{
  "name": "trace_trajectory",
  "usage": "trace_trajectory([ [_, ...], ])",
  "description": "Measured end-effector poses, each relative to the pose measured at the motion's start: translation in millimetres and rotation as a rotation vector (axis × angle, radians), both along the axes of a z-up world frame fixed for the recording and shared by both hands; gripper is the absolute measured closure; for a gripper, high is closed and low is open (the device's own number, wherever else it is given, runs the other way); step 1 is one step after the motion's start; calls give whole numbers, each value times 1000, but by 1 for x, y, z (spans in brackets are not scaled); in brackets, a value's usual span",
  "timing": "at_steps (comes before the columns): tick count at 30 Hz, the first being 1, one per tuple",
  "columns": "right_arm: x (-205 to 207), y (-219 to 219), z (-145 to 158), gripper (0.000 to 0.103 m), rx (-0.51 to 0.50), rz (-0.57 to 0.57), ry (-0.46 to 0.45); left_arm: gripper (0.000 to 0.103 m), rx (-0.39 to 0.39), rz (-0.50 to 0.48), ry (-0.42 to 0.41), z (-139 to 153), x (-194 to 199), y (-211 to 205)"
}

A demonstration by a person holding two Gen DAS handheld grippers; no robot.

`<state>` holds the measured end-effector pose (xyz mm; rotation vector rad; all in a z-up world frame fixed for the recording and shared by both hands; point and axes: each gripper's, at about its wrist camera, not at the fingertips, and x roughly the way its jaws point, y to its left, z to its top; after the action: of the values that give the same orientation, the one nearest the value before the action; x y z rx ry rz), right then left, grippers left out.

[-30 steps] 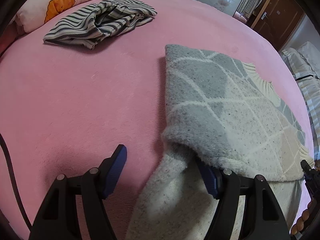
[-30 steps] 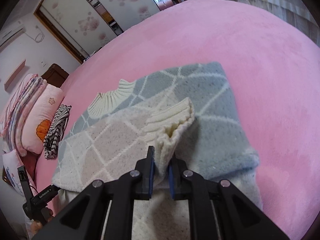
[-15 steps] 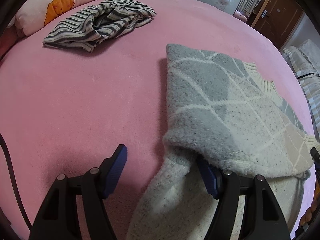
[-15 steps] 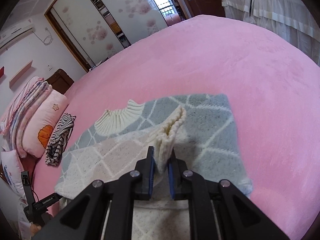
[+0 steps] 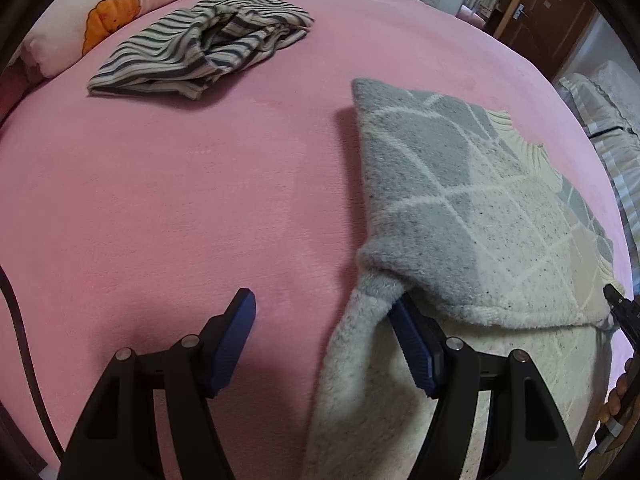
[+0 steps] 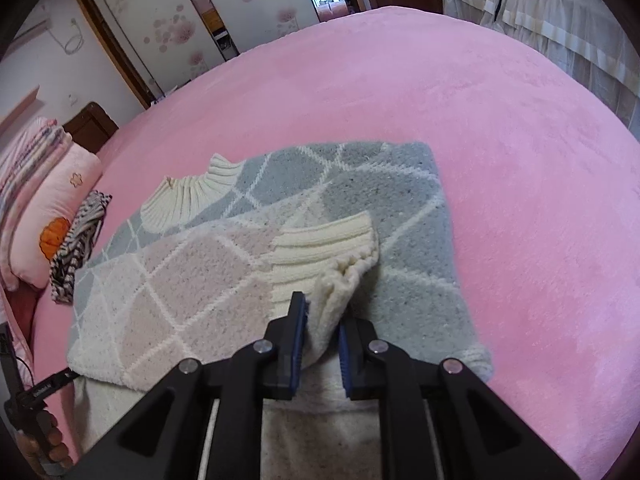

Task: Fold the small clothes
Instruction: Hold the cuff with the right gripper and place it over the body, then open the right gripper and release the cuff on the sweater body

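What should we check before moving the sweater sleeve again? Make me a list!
1. Right gripper shut on the sleeve cuff: ok.
2. Left gripper open, holding nothing: ok.
3. Sweater body lying flat on the pink bed: ok.
4. Striped garment away from the sweater: ok.
5. Cuff grip firm enough: cannot tell.

R gripper jaws eased apart, cuff laid flatter on sweater
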<state>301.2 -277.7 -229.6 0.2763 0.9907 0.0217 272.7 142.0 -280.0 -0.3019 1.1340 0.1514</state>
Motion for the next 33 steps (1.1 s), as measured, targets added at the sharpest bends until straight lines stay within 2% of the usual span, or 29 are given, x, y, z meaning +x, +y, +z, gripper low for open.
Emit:
trace_trajectory([
  [1, -1, -1, 3, 75, -7, -8, 5, 34, 2, 19, 10, 1, -2, 4],
  [4, -9, -7, 12, 68, -23, -43, -6, 34, 10, 37, 30, 2, -7, 8],
  [7, -21, -14, 23, 66, -32, -61, -30, 34, 34, 50, 33, 4, -13, 9],
  [10, -33, -21, 31, 66, -29, -67, -46, 34, 21, 86, 27, 3, -21, 19],
  [15, -38, -15, 37, 66, -45, -37, -57, 34, 48, 111, 35, 7, -28, 22],
  [18, -36, -2, 40, 66, -74, -23, -81, 35, 120, 168, -40, 30, -35, 13],
  [20, -34, 12, 42, 66, -86, 12, -102, 34, 165, 135, -141, 54, -37, -5],
  [22, -28, 29, 43, 66, -92, 63, -110, 33, 176, 39, -182, 65, -29, -28],
  [24, -21, 52, 42, 66, -105, 124, -115, 33, 131, -69, -196, 68, -15, -54],
  [26, -13, 77, 41, 69, -97, 186, -118, 33, 58, -153, -214, 64, 3, -77],
  [29, 2, 113, 32, 73, -65, 279, -109, 33, 25, -211, -211, 49, 31, -102],
  [33, 22, 135, 8, 86, -76, 336, -40, 33, -3, -196, -157, 24, 65, -105],
])
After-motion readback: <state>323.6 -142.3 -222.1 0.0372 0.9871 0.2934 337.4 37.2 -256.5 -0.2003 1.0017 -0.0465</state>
